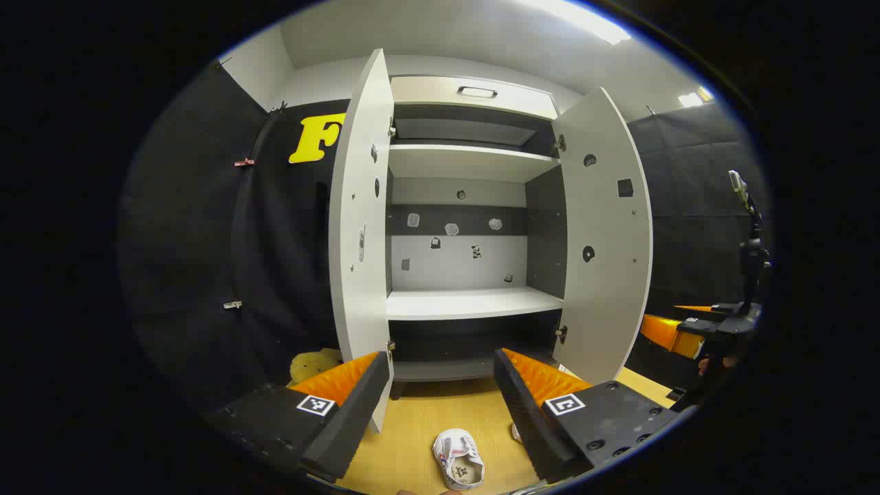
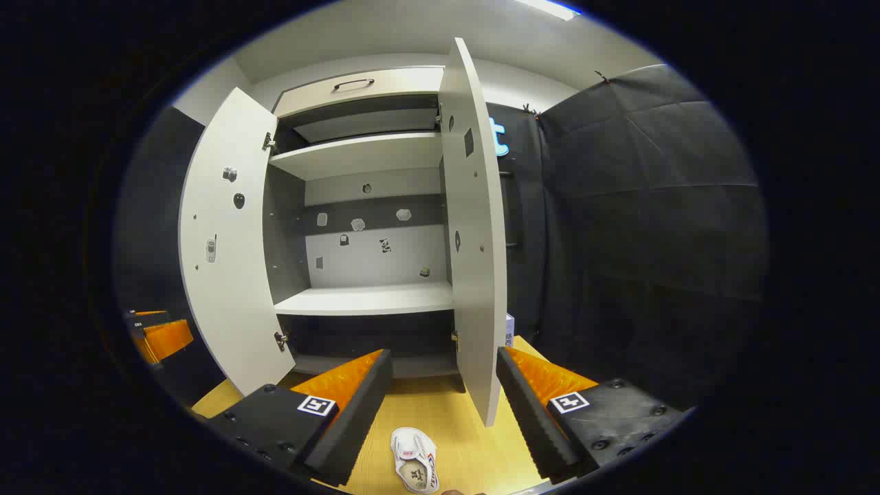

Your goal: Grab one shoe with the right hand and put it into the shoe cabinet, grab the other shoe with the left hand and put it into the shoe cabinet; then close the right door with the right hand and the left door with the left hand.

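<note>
Left gripper view. Left gripper: fingers spread wide, nothing between them, held above the floor and facing the cabinet. Left door and right door: both swung open. Shelf: bare, in the middle of the cabinet, with a second shelf above it. Back panel: small stickers scattered across it. Shoe: white, lying on the floor between the fingers, in front of the cabinet's base. Yellow object: on the floor by the left door's lower edge; what it is cannot be told. Right gripper: far right, beyond the right door; whether its fingers are spread cannot be told here.

Right gripper view. Right gripper: fingers released, wide apart, gripping nothing. Second shoe: white, opening upward, on the floor between the fingers, just in front of the right door's lower corner. Both doors stand open; the shelf is bare. The left gripper sits at the far left, beside the left door.
</note>
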Motion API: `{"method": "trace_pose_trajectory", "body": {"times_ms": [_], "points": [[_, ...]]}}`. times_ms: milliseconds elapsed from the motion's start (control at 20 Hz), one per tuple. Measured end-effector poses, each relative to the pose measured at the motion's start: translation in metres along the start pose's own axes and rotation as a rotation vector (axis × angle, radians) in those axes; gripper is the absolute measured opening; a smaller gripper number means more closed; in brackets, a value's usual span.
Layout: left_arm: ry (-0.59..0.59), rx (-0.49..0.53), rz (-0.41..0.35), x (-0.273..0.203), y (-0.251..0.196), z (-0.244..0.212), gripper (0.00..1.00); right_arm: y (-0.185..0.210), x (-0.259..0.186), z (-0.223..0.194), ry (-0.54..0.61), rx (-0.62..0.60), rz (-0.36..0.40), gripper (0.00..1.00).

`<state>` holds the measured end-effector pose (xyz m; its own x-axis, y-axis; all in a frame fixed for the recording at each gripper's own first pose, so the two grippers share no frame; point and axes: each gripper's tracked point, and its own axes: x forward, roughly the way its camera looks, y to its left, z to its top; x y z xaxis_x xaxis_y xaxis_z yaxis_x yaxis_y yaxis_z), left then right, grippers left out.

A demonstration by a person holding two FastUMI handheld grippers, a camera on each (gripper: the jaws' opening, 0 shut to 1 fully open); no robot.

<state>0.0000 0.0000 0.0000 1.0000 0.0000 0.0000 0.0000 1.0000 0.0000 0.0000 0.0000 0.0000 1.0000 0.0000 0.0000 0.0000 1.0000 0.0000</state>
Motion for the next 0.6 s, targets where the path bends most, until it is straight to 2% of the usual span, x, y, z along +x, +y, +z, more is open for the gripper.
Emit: {"method": "trace_pose_trajectory", "body": {"times_ms": [50, 250, 450, 600], "points": [[-0.003, 0.004, 0.006, 0.002, -0.001, 0.002, 0.95, -0.003, 0.004, -0.004, 0.015, -0.008, -0.005, 0.97], [-0.003, 0.017, 0.085, 0.008, -0.003, 0.009, 0.95, 0.004, 0.016, -0.005, 0.027, -0.04, 0.073, 0.97], [-0.004, -0.016, 0.127, 0.009, -0.019, 0.014, 0.95, 0.011, 0.021, -0.015, 0.043, -0.051, 0.174, 0.98], [0.005, -0.027, 0.16, 0.012, -0.021, 0.012, 0.95, 0.017, 0.023, -0.034, 0.087, -0.047, 0.207, 0.97]]}}
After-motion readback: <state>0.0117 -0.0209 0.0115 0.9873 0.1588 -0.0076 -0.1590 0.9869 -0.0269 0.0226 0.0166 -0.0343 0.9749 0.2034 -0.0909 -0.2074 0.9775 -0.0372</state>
